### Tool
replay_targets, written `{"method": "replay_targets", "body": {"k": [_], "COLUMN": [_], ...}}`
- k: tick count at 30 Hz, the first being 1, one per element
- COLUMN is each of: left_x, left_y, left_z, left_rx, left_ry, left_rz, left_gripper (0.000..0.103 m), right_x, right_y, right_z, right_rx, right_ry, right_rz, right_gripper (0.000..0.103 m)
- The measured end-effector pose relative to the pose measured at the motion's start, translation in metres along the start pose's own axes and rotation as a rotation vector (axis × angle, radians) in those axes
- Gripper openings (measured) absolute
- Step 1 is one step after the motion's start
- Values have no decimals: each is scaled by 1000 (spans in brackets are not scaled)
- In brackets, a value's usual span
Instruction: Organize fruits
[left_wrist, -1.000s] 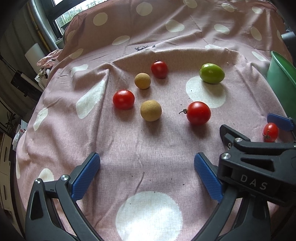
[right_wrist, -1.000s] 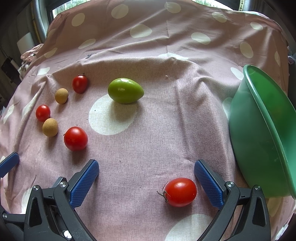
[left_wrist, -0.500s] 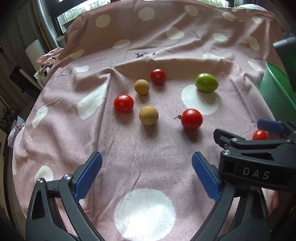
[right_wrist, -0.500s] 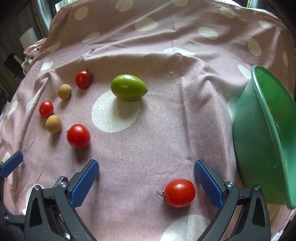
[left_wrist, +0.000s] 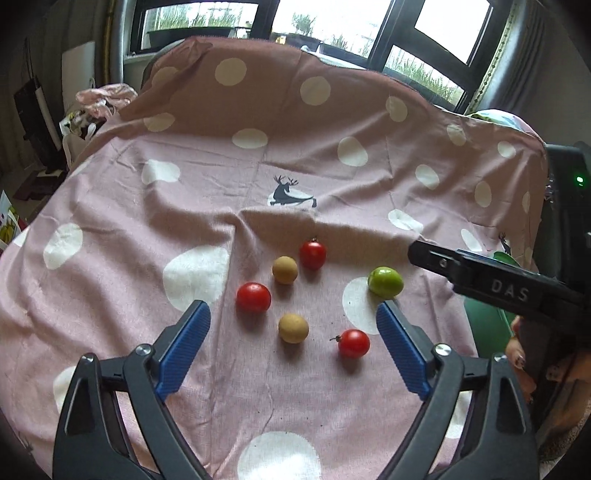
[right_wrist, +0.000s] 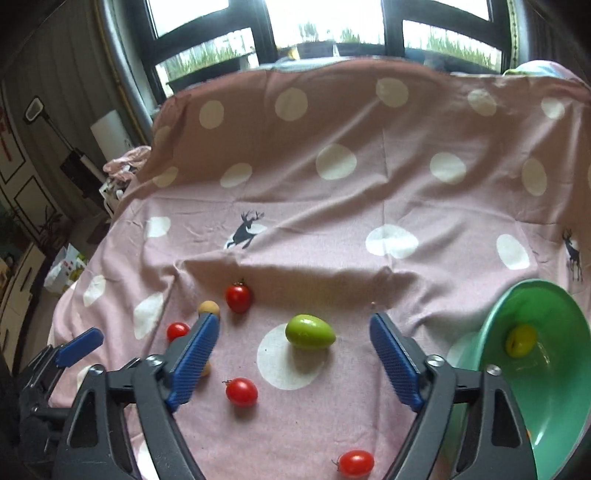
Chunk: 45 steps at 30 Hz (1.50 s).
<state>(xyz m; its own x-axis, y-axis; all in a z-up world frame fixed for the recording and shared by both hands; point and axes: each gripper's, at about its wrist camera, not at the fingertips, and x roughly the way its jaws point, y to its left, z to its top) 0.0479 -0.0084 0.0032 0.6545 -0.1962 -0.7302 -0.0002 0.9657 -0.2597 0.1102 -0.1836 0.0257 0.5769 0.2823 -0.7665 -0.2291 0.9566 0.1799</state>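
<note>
Fruit lies on a pink polka-dot cloth (left_wrist: 295, 177). In the left wrist view I see three red tomatoes (left_wrist: 253, 297) (left_wrist: 313, 254) (left_wrist: 354, 343), two tan round fruits (left_wrist: 284, 270) (left_wrist: 293, 328) and a green oval fruit (left_wrist: 385, 281). My left gripper (left_wrist: 293, 343) is open and empty, raised above them. My right gripper (right_wrist: 291, 360) is open and empty above the green fruit (right_wrist: 310, 331). Another tomato (right_wrist: 355, 463) lies near the bottom edge. A green bowl (right_wrist: 554, 424) at the right holds a yellow fruit (right_wrist: 521, 340).
The cloth rises over a backrest toward windows (right_wrist: 332, 26) at the far side. The right gripper's body (left_wrist: 491, 284) crosses the right side of the left wrist view. Clutter and bags (left_wrist: 96, 107) sit at the far left beyond the cloth.
Both grippers have lifted and pulled back from the cloth, so the fruits look smaller and the windows come into view. The tomato near the right gripper now lies low in its view. Both stay open.
</note>
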Motion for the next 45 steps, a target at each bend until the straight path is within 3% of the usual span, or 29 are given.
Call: {"method": "replay_targets", "body": {"k": [3,6,9,13,14,15,16,21,25,31,35,38,45], "left_x": [9,12,10,13,14,15,17,19,19,12,11,13,14], "left_y": [10,15,12,8,7,7,7,8,11,20,22,24,18], "left_z": [-6,-12,-14,-15,-16,-16,-17,-18,-19,-22,-28,-29,-33], "left_rx": [-37,-61,-39,-23,-20,-19,-16,-21,-23,-54,-52,-58,-23], "left_ry": [46,69,59,63,69,75,79,91,89,86,88,102,103], "left_rz": [-14,-28,-38,-51,-50,-47,-44,-38,0,-1,7,-10,-7], "left_gripper": [70,64,63,63,63,63,63,63,63,63,60,59,55], "right_x": [32,53,67,82,83,85,87,75,41,-5,-5,1,5], "right_y": [0,-4,-9,-12,-14,-15,-16,-15,-11,6,8,16,16], "right_z": [2,-1,-3,-8,-8,-8,-8,-16,-32,-73,-93,-104,-113], "right_rx": [28,70,97,117,121,120,122,121,127,71,114,77,77], "right_ry": [80,134,163,215,214,213,219,204,168,162,202,247,248], "right_rz": [-8,-39,-63,-39,-46,-55,-51,-41,27,119,163,162,139], "right_gripper": [79,77,66,66,61,50,50,50,50,50,50,50,50]}}
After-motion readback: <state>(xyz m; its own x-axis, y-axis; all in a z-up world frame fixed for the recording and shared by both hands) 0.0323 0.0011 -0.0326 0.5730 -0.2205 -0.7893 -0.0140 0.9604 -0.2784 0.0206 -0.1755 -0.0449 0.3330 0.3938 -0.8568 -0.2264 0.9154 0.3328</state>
